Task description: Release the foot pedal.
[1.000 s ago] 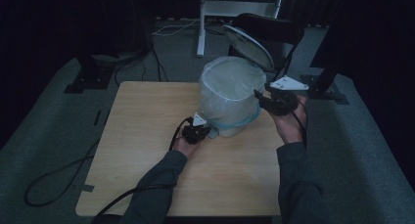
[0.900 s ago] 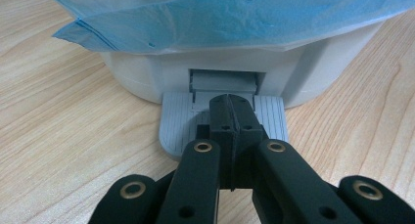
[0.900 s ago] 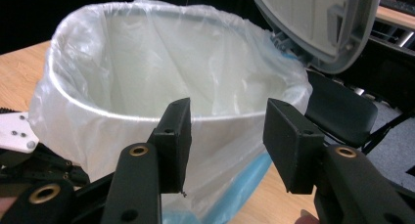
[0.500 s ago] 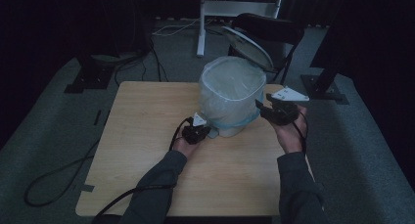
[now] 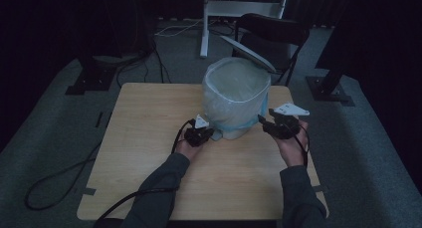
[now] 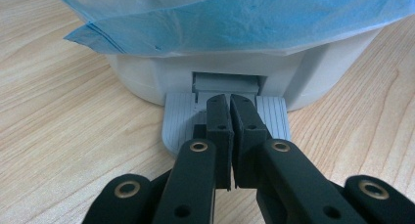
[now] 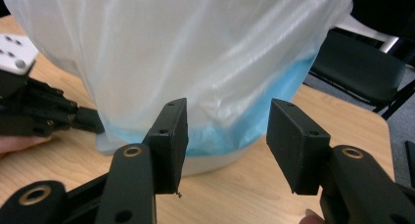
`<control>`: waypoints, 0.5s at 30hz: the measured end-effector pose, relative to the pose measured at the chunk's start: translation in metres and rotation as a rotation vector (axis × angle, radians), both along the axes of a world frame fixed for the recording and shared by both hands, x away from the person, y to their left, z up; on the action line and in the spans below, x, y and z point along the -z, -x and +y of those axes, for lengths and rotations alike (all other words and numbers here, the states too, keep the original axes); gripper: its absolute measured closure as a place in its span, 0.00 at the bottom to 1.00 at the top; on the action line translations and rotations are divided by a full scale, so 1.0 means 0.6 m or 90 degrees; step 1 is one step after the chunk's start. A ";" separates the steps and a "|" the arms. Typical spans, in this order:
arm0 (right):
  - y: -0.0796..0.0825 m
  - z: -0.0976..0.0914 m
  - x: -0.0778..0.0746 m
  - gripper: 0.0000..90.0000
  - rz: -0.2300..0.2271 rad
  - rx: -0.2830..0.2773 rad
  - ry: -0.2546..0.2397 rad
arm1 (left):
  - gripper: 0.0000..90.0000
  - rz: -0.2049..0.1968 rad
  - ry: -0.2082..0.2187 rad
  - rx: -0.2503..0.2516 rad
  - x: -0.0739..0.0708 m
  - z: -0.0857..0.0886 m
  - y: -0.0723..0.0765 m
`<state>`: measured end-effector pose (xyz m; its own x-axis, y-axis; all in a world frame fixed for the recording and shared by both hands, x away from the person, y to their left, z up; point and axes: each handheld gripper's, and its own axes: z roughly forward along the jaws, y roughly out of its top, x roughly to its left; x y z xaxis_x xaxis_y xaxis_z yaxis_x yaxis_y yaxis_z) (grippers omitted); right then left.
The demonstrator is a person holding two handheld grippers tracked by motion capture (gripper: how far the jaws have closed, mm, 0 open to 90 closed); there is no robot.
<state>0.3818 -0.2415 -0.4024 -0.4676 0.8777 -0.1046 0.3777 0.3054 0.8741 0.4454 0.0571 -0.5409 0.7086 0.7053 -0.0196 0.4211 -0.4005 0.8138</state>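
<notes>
A white pedal bin (image 5: 234,96) stands at the far middle of the wooden table (image 5: 149,118), lined with a blue bag (image 6: 235,23) and a clear bag (image 7: 195,48) over it. Its lid (image 5: 247,53) is tipped up behind. My left gripper (image 5: 213,134) (image 6: 230,99) is shut, its tips resting on the grey ribbed pedal (image 6: 178,119) at the bin's foot. My right gripper (image 5: 262,121) (image 7: 227,121) hangs open beside the bin's right side, low by the blue bag's hem (image 7: 288,77). Its jaws have just been opening, with nothing between them.
A dark chair (image 5: 271,31) and a white stand (image 5: 239,9) are behind the table. Black stand feet (image 5: 84,81) (image 5: 328,88) sit on the floor at both sides, and cables (image 5: 54,183) trail at the left.
My right gripper has sunk along the bin's right side, from near the rim to near its base. The left gripper has stayed on the pedal.
</notes>
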 end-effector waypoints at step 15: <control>0.009 -0.016 0.059 0.54 0.046 0.010 0.011 | 0.96 -0.024 -0.014 -0.006 0.000 -0.004 0.006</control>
<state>0.3762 -0.2509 -0.4378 -0.4612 0.8831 -0.0856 0.4448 0.3136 0.8389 0.4420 0.0548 -0.5408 0.7020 0.7119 0.0227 0.3938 -0.4146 0.8204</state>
